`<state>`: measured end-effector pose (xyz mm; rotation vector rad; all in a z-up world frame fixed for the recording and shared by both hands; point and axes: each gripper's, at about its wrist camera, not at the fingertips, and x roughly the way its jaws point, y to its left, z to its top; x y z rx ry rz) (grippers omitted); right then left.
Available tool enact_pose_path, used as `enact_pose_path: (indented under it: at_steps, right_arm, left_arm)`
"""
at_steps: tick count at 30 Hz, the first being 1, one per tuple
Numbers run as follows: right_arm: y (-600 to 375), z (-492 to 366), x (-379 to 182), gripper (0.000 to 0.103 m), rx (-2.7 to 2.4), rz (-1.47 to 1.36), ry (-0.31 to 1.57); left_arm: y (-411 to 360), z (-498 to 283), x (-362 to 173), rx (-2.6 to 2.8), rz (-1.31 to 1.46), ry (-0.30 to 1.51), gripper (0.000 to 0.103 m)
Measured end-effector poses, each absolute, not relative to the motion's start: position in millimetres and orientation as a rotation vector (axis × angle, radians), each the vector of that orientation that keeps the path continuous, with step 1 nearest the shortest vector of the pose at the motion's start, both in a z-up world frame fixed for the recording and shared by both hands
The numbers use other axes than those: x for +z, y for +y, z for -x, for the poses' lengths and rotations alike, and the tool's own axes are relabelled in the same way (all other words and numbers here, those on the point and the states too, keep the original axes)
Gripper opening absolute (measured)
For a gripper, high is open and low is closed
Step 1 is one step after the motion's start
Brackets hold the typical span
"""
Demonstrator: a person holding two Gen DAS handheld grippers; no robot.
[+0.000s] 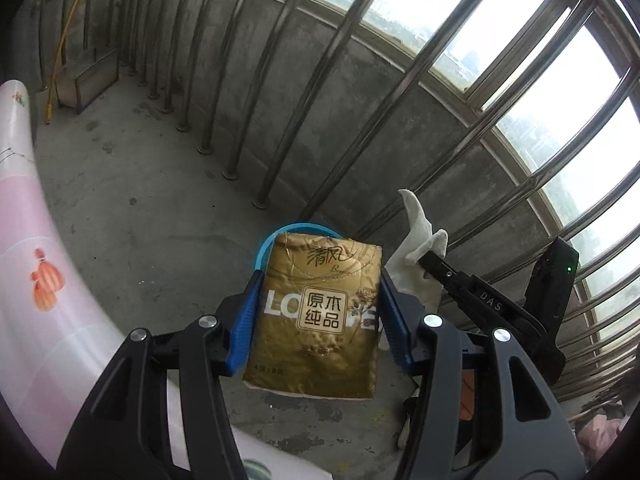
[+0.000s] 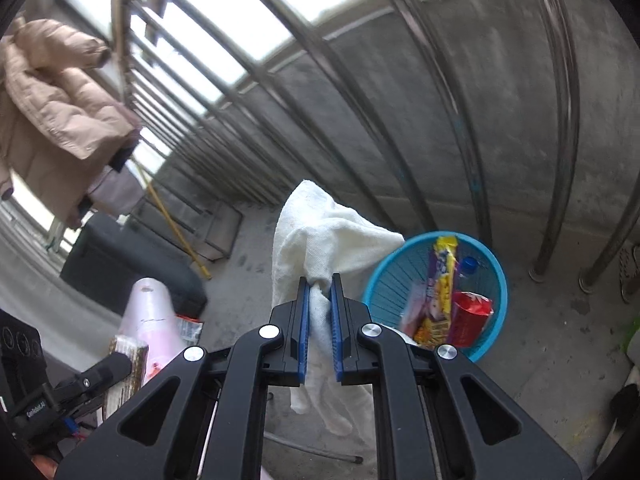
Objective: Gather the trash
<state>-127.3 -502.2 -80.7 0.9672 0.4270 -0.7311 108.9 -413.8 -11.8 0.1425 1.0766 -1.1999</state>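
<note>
Gold "LOVE" tissue pack (image 1: pixel 316 316) clamped in left claw (image 1: pixel 318 316), white cloth (image 2: pixel 320 248) pinched in right claw (image 2: pixel 320 320), "DAS"-marked.

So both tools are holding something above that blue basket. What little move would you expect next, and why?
Probably the left tool eases forward and down over the blue basket, then lets go. It grips a gold tissue pack with the basket rim just beyond it, and wrappers already lie in the basket. The right tool holds a white cloth beside the basket.
</note>
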Motion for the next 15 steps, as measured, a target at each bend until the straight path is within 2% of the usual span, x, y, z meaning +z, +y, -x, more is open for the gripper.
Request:
enact_pose_path:
  at_steps: [3,6,7,8,9,12,15]
  right_arm:
    - [-532,123,-107,0.010,-0.724,-1.032,0.441]
    - [-565,115,-149,0.015,-0.696,-1.118,0.487]
    - [-573,112,-164,0.026,-0.698,-1.139,0.515]
    - [-583,110,-185,0.042,-0.712,-1.164,0.557]
    - [-591,109,-204,0.046,-0.740,-1.182,0.602]
    - [-601,117,-236,0.047,-0.809,-1.212,0.673]
    - [-598,137,-243,0.047,-0.842,-1.248,0.611]
  left_arm:
    - [-459,-113,-36,-1.217,-0.156,1.113,0.052]
    - [-495,-115,-65,-1.221,-0.164,1.162,0.053]
    - [-502,-116,-74,-1.215,-0.167,1.181,0.054]
    - [-513,-117,-87,-1.198,-0.165,1.206,0.059]
    - [-520,-120,-97,-1.186,-0.154,1.231,0.061]
    - [-530,-121,-113,-1.162,-0.134,1.291,0.061]
    - [-523,-118,-110,-1.196,-0.120,1.279,0.061]
